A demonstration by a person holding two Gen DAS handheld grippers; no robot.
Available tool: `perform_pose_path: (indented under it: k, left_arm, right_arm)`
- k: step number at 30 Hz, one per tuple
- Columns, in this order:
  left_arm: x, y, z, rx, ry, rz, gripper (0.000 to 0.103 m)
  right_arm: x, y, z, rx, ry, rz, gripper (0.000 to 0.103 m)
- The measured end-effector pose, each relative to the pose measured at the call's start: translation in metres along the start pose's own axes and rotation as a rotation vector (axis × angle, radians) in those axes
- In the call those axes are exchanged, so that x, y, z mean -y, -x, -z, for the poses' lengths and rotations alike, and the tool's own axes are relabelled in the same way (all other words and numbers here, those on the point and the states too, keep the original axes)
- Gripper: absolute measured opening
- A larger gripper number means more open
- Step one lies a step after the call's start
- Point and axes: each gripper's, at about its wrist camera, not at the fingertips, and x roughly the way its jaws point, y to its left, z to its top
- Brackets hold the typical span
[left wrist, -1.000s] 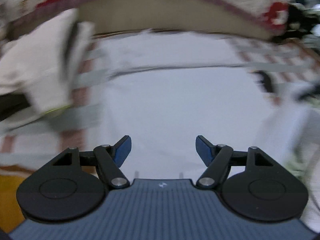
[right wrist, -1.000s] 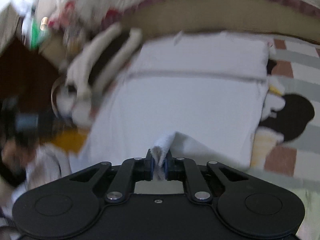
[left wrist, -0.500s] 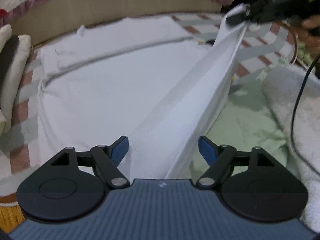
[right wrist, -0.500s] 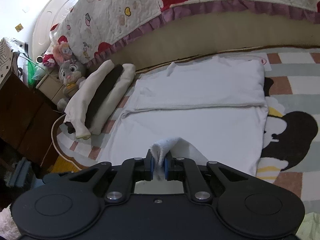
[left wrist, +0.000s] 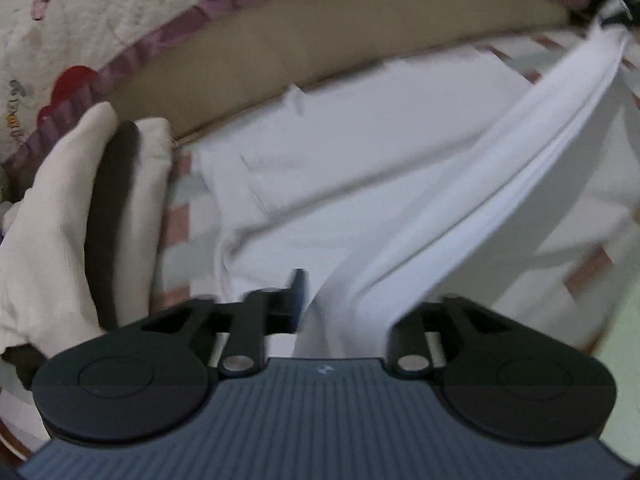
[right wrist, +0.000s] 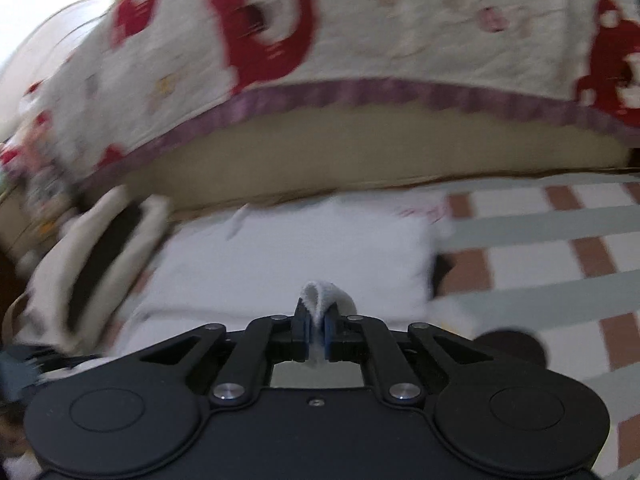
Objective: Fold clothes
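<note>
left gripper [left wrist: 344,300]: jaws just closing round the white garment's [left wrist: 400,208] raised edge, grip unclear | right gripper [right wrist: 317,334]: pinching garment corner; blanket closer than before | fold underway

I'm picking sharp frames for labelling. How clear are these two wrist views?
Left wrist view: motion-smeared throughout, white garment edges soft, fisheye bending the quilt. Right wrist view: quilt and checked mat streaked; the right gripper itself stays crisp.
</note>
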Motion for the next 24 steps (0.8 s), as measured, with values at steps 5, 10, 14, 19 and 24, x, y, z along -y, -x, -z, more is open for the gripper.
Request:
perform_pose_path:
  k: [5,10,14,19,24]
  left_arm:
    - [-0.013,-0.038,0.035,-0.073,0.089,-0.074,0.048]
    - [-0.056,-0.027,0.035,-0.040,0.253,-0.001,0.054]
    - [-0.084,-0.020,0.030,0.042,0.361,0.066,0.051]
    - [-0.122,-0.016,0.038,0.209,0.571,0.168,0.053]
    - [-0.135,-0.056,0.036,0.203,0.609,0.130,0.053]
  right_arm:
    - [0.044,-0.041,0.025,0.074,-0.207,0.060,0.007]
    - [0.057,-0.078,0.056,0.004,-0.247,0.125,0.007]
    - [0.046,-0.082,0.055,0.061,-0.087,0.154,0.007]
    - [0.024,-0.075,0.044,0.270,0.054,0.216,0.007]
    - [0.020,-0.114,0.025,0.302,0.089,0.267,0.007]
